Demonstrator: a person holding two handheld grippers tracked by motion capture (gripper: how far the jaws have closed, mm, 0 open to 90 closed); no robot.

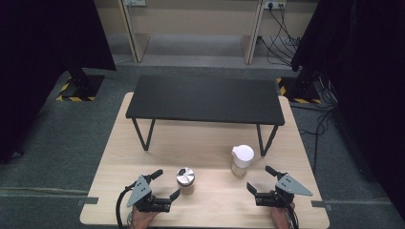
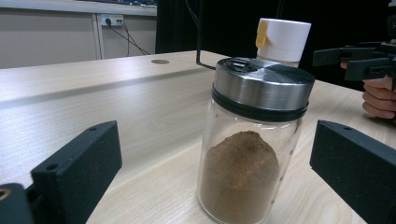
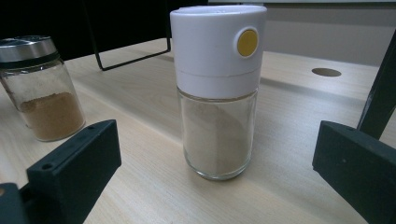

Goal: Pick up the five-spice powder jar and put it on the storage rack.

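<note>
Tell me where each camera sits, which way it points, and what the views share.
High view: above the person's side, looking forward and down on the table; both hands, left gripper and right gripper at the bottom.
Left gripper view: on the left gripper, aimed between open jaws at the steel-lidded jar; the other hand farther off.
Right gripper view: on the right gripper, facing the white-capped jar.
Shared: all three show both jars.

On the pale wooden table (image 1: pixel 143 157), a steel-lidded jar (image 1: pixel 185 180) stands just beyond the wide-open left gripper (image 1: pixel 165 184) and a white-capped jar (image 1: pixel 241 161) beyond the wide-open right gripper (image 1: pixel 261 178), before a black raised shelf (image 1: pixel 205 100).
</note>
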